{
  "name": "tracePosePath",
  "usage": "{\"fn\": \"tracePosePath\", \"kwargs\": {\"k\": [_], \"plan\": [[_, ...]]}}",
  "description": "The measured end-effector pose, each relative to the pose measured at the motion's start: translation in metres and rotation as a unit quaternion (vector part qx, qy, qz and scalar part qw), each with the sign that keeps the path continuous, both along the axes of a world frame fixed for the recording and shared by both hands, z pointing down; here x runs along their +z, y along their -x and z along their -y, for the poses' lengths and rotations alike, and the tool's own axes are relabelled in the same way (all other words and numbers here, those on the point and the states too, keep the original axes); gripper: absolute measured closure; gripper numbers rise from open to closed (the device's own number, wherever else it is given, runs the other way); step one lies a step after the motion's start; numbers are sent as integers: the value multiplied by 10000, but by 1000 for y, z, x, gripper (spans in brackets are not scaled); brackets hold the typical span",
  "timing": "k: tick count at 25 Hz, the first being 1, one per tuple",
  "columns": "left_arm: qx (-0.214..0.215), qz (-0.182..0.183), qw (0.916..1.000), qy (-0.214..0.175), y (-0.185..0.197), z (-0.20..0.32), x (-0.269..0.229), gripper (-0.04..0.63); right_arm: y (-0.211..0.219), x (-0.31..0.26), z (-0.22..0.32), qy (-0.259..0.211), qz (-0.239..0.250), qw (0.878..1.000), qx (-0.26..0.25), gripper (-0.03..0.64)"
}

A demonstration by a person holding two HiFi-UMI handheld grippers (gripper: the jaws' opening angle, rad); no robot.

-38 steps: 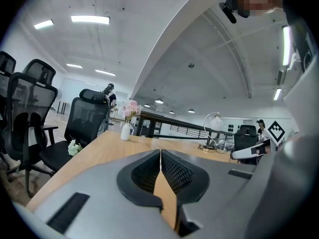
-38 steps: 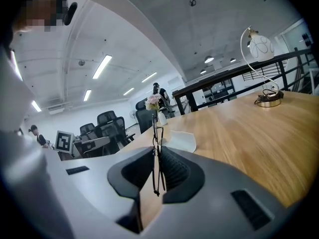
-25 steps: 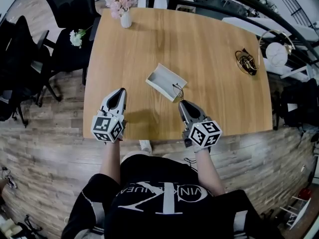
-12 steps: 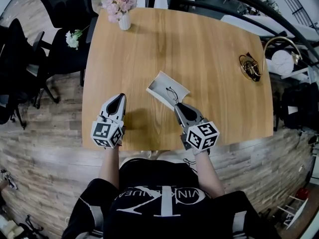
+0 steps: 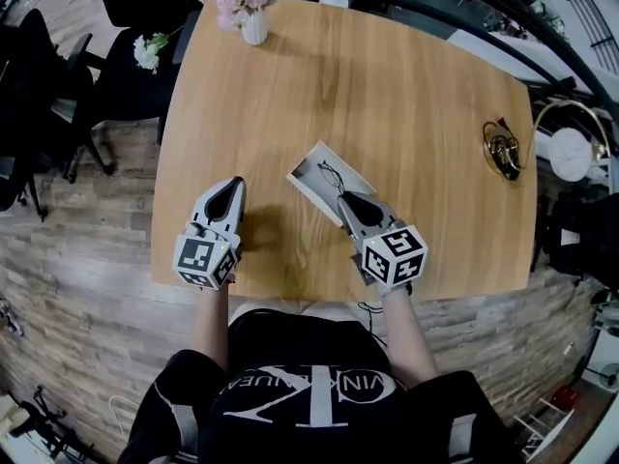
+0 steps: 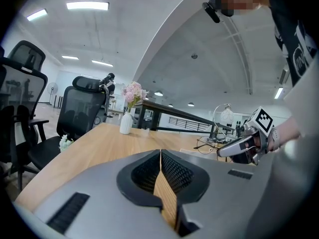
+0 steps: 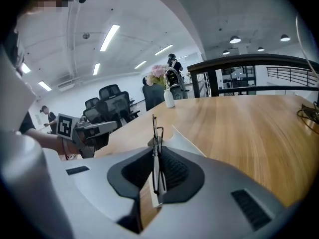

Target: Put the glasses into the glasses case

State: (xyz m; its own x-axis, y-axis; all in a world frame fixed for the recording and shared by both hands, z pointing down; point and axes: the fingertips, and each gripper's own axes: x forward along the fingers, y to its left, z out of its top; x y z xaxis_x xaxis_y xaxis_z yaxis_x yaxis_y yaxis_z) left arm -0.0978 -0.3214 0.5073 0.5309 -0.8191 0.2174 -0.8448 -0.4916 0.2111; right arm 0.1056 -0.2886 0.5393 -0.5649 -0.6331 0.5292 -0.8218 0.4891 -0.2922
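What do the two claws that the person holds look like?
The left claw and right claw are grey wedges with black ribbed pads inside. Each carries a white cube printed with black square markers. The person wears a black T-shirt with white lettering and short sleeves.

A light-brown wooden tabletop (image 5: 406, 85) with rounded corners and a visible lengthwise grain is seen from above. Three things are found lying directly on it. A small white vase holding pink flowers (image 5: 254, 29) is stood upright at the far edge, close to the far left corner. A white, shallow, rectangular glasses case (image 5: 308, 170) is laid open towards the near edge, a little right of the middle, and is turned askew to the tabletop's edges. A small dark tangle of wire-like material (image 5: 503, 148) is set close to the right edge, well apart from both the case and the vase; what it is cannot be made out.
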Motion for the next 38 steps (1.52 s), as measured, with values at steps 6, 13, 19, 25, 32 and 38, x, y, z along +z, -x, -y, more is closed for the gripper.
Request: {"fn": "tracePosePath", "kwargs": {"k": [6, 13, 19, 25, 32, 38], "plan": [[112, 180, 9997, -81, -6, 0, 8, 572, 12, 10, 9, 299, -306, 9976, -536, 562], [-29, 110, 9999, -28, -4, 0, 13, 572, 18, 27, 17, 653, -435, 9943, -716, 561], [-143, 90, 9999, -1, 2, -8, 18, 572, 25, 43, 12, 870, -729, 9881, -1041, 561], [-111, 75, 9997, 210, 8, -14, 25, 572, 36, 54, 7, 1253, -872, 9783, -1404, 561], [-110, 65, 9994, 309, 8, -19, 28, 572, 34, 59, 8, 1650, -816, 9726, -1422, 561], [-142, 29, 9998, 103, 11, -21, 29, 572, 32, 61, 11, 1605, -925, 9740, -1305, 558]]}}
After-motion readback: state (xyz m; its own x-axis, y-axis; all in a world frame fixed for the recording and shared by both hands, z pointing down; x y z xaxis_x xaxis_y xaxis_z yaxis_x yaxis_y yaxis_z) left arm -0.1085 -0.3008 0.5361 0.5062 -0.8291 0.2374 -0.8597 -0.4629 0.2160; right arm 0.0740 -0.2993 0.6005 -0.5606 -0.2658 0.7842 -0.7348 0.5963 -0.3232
